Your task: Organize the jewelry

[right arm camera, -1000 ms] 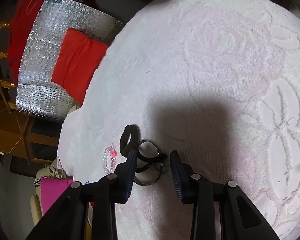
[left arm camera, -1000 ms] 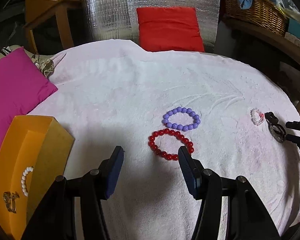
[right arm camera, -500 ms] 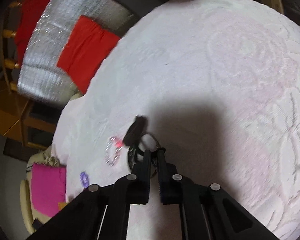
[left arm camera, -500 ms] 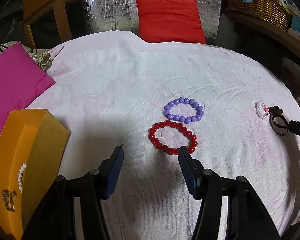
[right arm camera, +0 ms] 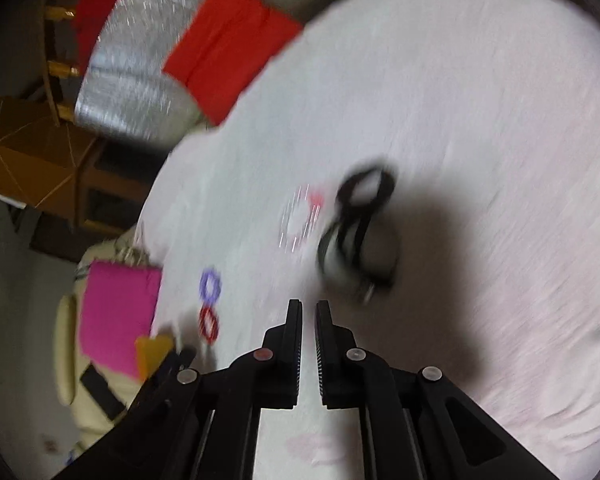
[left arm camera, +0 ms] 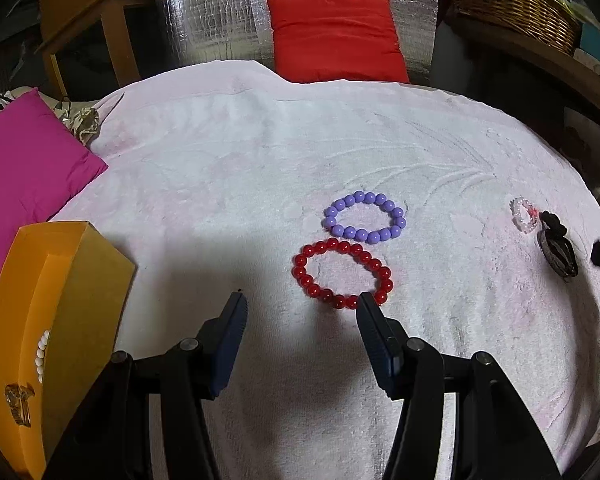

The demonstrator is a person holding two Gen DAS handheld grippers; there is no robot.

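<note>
On the white towel (left arm camera: 260, 160), a red bead bracelet (left arm camera: 342, 272) lies just beyond my open left gripper (left arm camera: 302, 304), and a purple bead bracelet (left arm camera: 364, 218) lies behind it. Far right lie a clear pink-dotted bracelet (left arm camera: 524, 214), a black hair tie (left arm camera: 554, 222) and a dark bangle (left arm camera: 560, 258). The blurred right wrist view shows my right gripper (right arm camera: 309, 306) just short of the bangle (right arm camera: 340, 252) and hair tie (right arm camera: 366, 188). Its jaws are opening from a narrow slit, with nothing between them.
An orange box (left arm camera: 72, 280) stands at the left, holding a white pearl bracelet (left arm camera: 42, 354) and a gold piece (left arm camera: 18, 404). A pink cushion (left arm camera: 24, 168) lies at the far left. A red cushion (left arm camera: 332, 36) and a wicker basket (left arm camera: 512, 0) are at the back.
My right gripper shut around the bangle, then pulled back and up with nothing in it. The bangle and hair tie stayed on the towel. The left gripper has hardly moved.
</note>
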